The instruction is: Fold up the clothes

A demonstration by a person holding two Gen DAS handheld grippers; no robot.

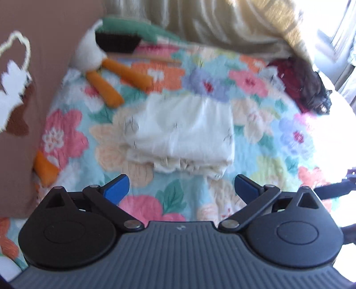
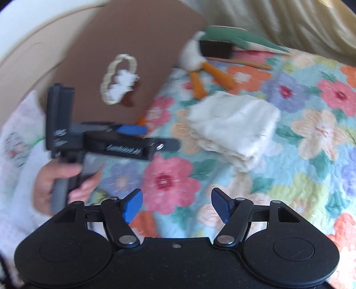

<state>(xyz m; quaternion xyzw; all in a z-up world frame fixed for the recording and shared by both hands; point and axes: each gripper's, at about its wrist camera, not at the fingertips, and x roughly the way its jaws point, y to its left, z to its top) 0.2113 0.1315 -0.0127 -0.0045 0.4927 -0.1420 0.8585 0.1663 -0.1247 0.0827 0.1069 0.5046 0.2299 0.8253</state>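
Note:
A folded cream-white garment (image 1: pixel 182 133) lies on the flowered quilt (image 1: pixel 255 137), just beyond my left gripper (image 1: pixel 181 186). That gripper stands open, its blue pads (image 1: pixel 116 190) wide apart and nothing between them. In the right wrist view the same folded garment (image 2: pixel 235 129) sits up and to the right of my right gripper (image 2: pixel 176 205), which is open and empty above the quilt (image 2: pixel 300 189). A hand (image 2: pixel 66 180) holds the left gripper (image 2: pixel 133 130) at the left of that view, side-on.
A brown cushion (image 2: pixel 124 57) with a white tufted motif leans at the left. A plush bird with orange legs (image 1: pixel 106 75) lies behind the garment. A dark red and black bundle of cloth (image 1: pixel 302 84) sits at the far right. Pale curtains (image 1: pixel 211 20) hang behind the bed.

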